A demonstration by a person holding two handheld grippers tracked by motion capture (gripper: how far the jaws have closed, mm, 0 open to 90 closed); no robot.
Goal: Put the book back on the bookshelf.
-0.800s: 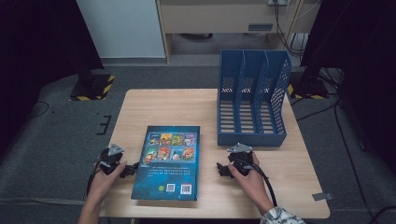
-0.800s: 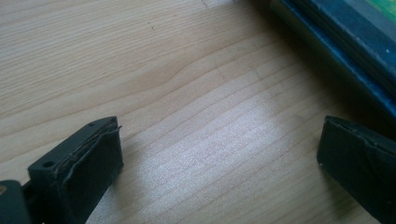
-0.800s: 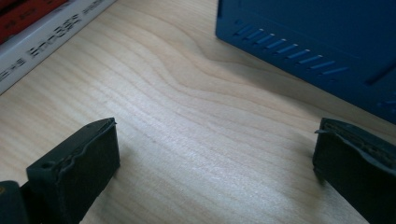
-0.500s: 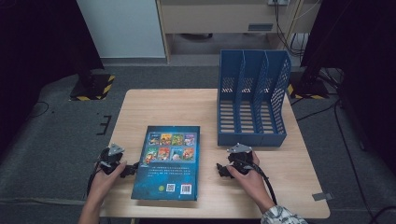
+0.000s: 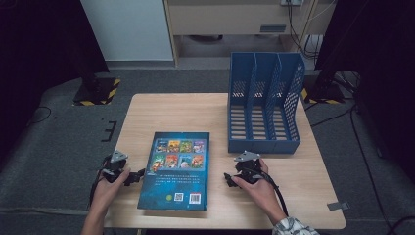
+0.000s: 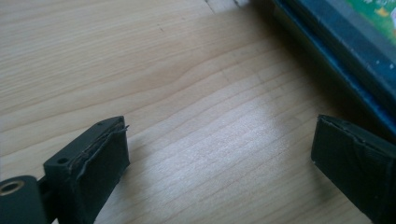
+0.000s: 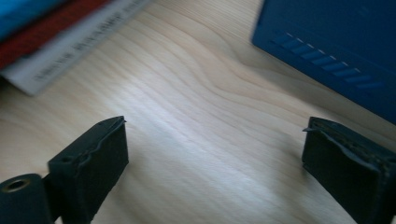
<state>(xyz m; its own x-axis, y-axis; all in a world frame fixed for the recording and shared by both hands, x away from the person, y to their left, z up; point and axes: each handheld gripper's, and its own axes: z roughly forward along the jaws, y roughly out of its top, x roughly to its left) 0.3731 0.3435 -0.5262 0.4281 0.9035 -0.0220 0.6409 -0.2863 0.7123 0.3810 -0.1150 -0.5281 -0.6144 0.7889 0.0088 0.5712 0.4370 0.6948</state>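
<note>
A dark blue book [image 5: 177, 169] lies flat on the wooden table [image 5: 181, 110], back cover up, with small colour pictures on it. A blue three-slot file holder [image 5: 264, 105] stands at the table's right rear. My left gripper [image 5: 138, 176] rests on the table just left of the book, open, jaws toward the book's edge [image 6: 336, 44]. My right gripper [image 5: 228, 179] rests right of the book, in front of the file holder [image 7: 336, 42], also open. Bare wood lies between each pair of jaws. The book's spine [image 7: 56, 51] shows at the upper left of the right gripper view.
Grey floor surrounds the table. A white cabinet [image 5: 129, 29] and a beige unit [image 5: 230, 17] stand behind it, with dark stands and yellow-black striped bases [image 5: 98, 93] at either side. Cables run along the floor at the right.
</note>
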